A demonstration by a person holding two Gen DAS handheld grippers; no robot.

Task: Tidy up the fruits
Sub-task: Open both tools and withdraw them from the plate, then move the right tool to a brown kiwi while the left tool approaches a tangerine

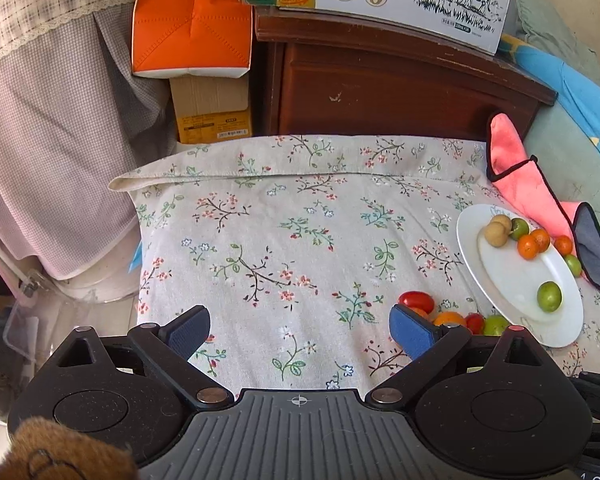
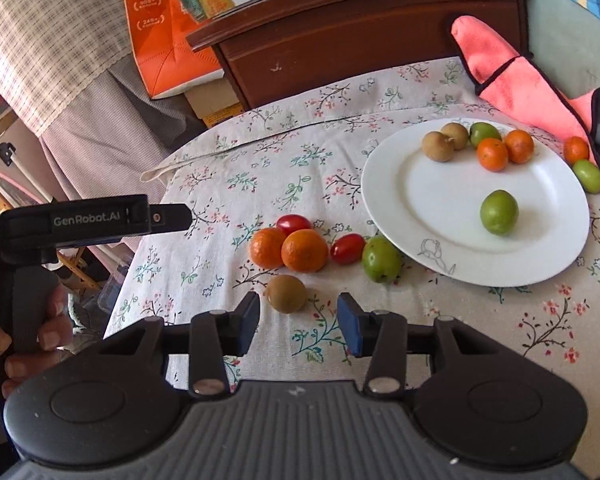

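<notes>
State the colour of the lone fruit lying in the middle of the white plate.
Green: the small round fruit, clearest in the right wrist view.

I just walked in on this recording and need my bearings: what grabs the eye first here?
A white plate on the floral cloth holds brown, green and orange fruits. More fruit lies loose on the cloth left of it: two oranges, two red tomatoes, a green fruit. A brown fruit sits just ahead of the open right gripper.
</notes>
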